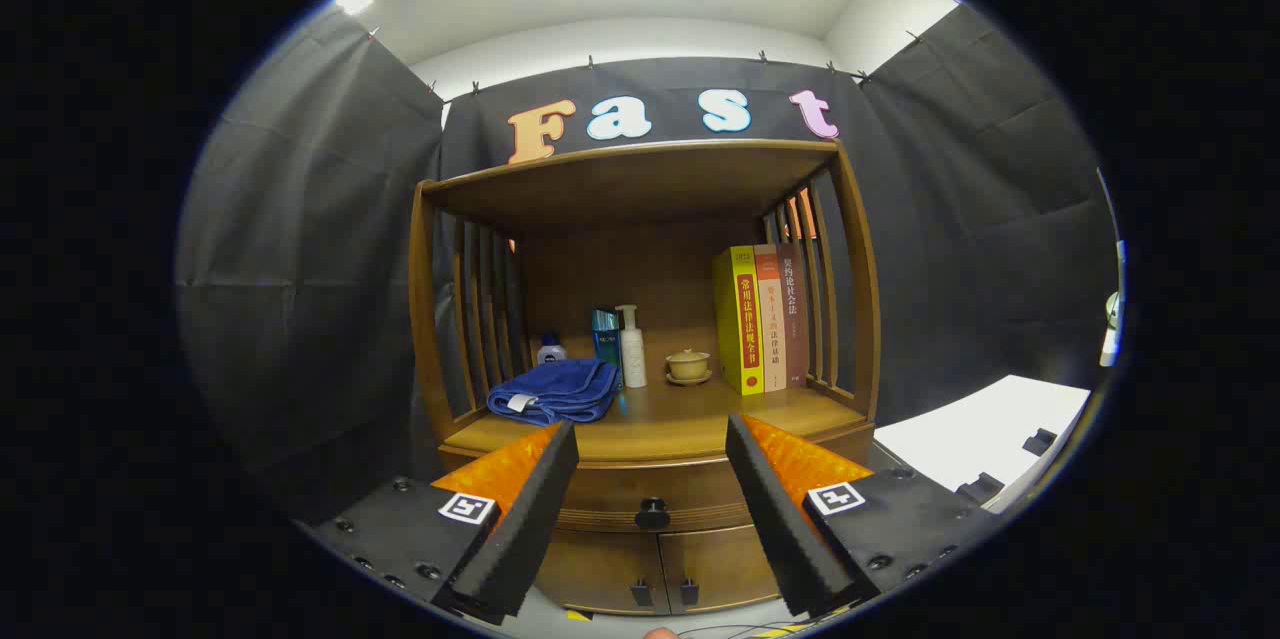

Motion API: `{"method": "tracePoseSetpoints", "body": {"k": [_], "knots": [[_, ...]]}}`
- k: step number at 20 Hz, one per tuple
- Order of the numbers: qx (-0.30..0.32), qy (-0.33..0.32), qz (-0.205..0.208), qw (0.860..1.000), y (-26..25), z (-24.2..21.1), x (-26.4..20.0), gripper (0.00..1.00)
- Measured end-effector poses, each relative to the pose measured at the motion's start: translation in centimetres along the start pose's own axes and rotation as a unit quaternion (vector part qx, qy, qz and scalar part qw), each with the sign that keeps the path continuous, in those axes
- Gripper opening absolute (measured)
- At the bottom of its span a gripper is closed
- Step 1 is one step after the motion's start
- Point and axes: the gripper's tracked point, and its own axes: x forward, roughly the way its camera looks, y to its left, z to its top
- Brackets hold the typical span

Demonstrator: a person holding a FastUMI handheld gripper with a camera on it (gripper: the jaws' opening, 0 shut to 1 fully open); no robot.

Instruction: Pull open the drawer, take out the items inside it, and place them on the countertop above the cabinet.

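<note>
We faced a wooden cabinet (640,319) whose drawer (650,499) sat closed below the countertop (690,414), so its contents were hidden. The gripper (650,464) hung released, fingers spread wide and empty, the black knob (652,514) between them and just beyond. Pads might slip off that small knob. On the countertop: books (765,319) far right, blue towel (553,391) near left, bottles (620,344), probably a lidded cup (688,365).

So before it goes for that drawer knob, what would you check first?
1. Gripper fingers spread: ok, open.
2. Knob lined up between the fingers: ok.
3. Fingers touching the knob: not ok, it sits beyond them.
4. Drawer shut: ok, flush with the cabinet front.
5. Free space on the countertop: ok, bare wood ahead of the blue towel and books.
6. Drawer contents: cannot tell.
</note>
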Motion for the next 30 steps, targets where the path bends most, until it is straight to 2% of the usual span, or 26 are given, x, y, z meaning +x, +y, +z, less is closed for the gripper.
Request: {"method": "tracePoseSetpoints", "body": {"k": [16, 20, 30], "knots": [[-0.005, 0.005, 0.011, 1.0, 0.8, -0.8, 0.6, 0.98], [-0.008, 0.024, 0.01, 1.0, 0.8, -2.9, 2.5, 0.98], [0.004, 0.107, 0.004, 0.994, 0.1, -12.9, 8.3, 0.98]]}}
